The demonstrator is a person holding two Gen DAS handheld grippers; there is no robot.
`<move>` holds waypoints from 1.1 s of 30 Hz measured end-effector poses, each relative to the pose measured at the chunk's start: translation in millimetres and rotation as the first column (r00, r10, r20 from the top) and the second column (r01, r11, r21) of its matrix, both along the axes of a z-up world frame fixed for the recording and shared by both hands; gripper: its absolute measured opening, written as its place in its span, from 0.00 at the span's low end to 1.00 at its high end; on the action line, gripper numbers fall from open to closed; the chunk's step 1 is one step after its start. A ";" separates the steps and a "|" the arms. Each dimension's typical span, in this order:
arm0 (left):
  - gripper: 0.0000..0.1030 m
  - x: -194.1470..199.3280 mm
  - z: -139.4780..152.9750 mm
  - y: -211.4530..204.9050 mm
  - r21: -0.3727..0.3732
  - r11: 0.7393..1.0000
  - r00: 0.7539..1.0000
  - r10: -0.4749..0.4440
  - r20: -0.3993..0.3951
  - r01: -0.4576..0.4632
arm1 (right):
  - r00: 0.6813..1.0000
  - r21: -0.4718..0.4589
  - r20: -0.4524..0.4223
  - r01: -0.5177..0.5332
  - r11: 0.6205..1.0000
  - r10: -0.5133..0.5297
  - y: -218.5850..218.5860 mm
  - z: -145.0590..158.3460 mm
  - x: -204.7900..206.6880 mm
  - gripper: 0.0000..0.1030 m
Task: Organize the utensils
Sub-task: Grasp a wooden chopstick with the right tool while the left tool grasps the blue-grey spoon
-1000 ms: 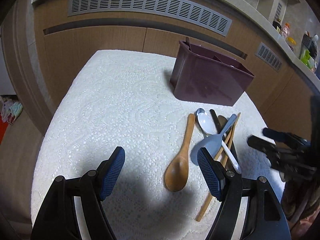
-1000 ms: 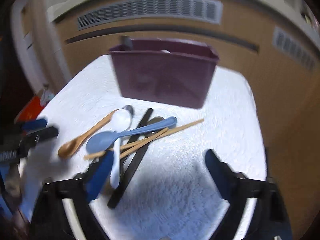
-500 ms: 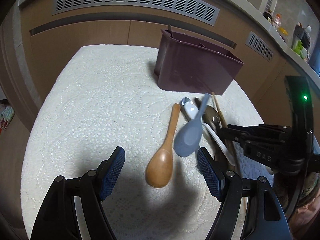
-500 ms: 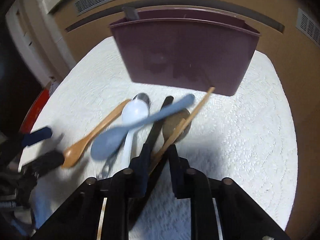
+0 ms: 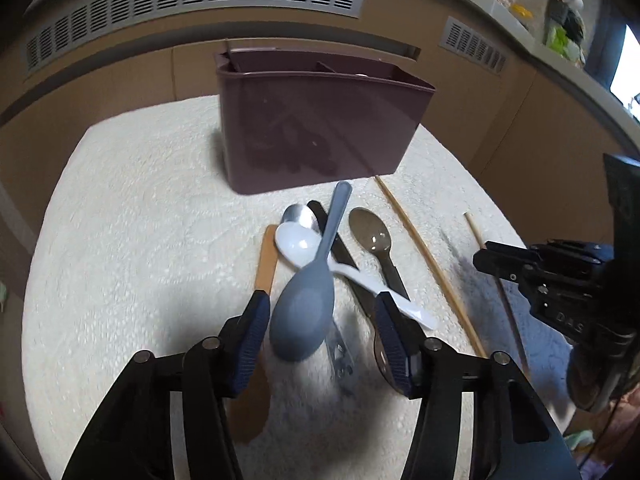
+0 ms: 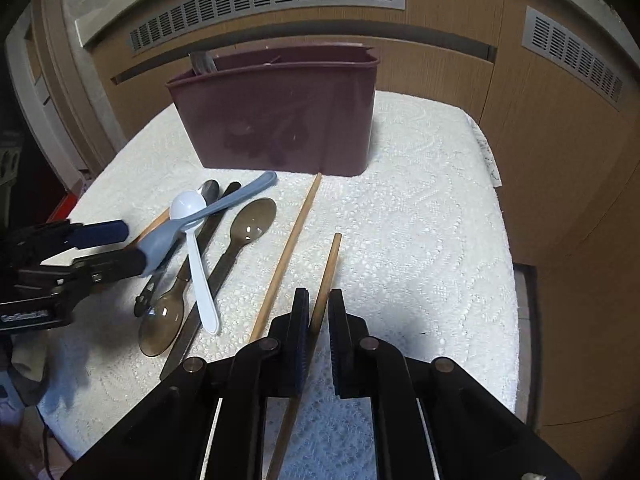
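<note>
A: Left first. What is your left gripper [image 5: 322, 300] doing?
B: Your jaws stand about half apart and have just been closing. The grey-blue spoon [image 5: 302, 316] has its bowl between the pads. The left pad is at the bowl's edge and there's a gap on the right, so you have no grip.
A: Around it?
B: The wooden spoon [image 5: 266, 256] runs under your left finger. Just ahead is the white spoon [image 5: 298, 244], under the grey-blue handle, with a metal spoon [image 5: 300, 214] behind it. The brown clear spoon [image 5: 372, 236] is ahead to the right. The maroon holder [image 5: 316, 132] stands upright beyond them, on the white cloth [image 5: 140, 220].
A: Right side?
B: Your right gripper [image 6: 318, 300] is clamped nearly closed on one chopstick [image 6: 330, 264], which sticks out forward with its tip raised. The second chopstick [image 6: 288, 256] lies flat just to its left, pointing at the holder's base.
</note>
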State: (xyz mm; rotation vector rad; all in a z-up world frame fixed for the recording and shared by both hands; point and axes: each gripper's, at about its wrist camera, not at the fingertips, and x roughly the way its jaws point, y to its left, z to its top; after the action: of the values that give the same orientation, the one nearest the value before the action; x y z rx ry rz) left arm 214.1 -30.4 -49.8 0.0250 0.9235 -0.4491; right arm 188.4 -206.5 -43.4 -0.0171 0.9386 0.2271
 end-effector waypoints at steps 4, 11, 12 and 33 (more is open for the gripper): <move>0.41 22.5 -7.8 -14.9 0.093 0.995 0.999 -0.028 -0.020 0.030 | 1.000 0.010 0.010 0.000 1.000 0.000 2.8 -0.8 -3.1 0.08; 0.32 15.7 -13.4 -5.5 0.134 0.991 0.999 -0.010 -0.044 0.016 | 1.000 0.032 0.008 0.012 0.999 -0.012 -1.4 -7.7 -4.8 0.08; 0.32 9.3 -13.3 -1.0 0.126 0.992 0.998 -0.004 -0.058 0.012 | 1.000 0.032 0.005 0.012 0.999 -0.012 -2.1 -8.5 -4.9 0.08; 0.35 -44.0 10.5 -0.6 0.096 0.989 0.990 -0.101 -0.095 0.110 | 1.000 -0.056 -0.030 0.005 0.998 -0.006 28.4 -18.3 2.7 0.05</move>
State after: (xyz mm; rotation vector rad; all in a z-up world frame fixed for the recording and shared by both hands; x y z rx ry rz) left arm 170.1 -31.0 -39.3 0.1477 1.0365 -0.5043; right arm 191.1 -178.1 -61.7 -0.0628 0.9743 0.1966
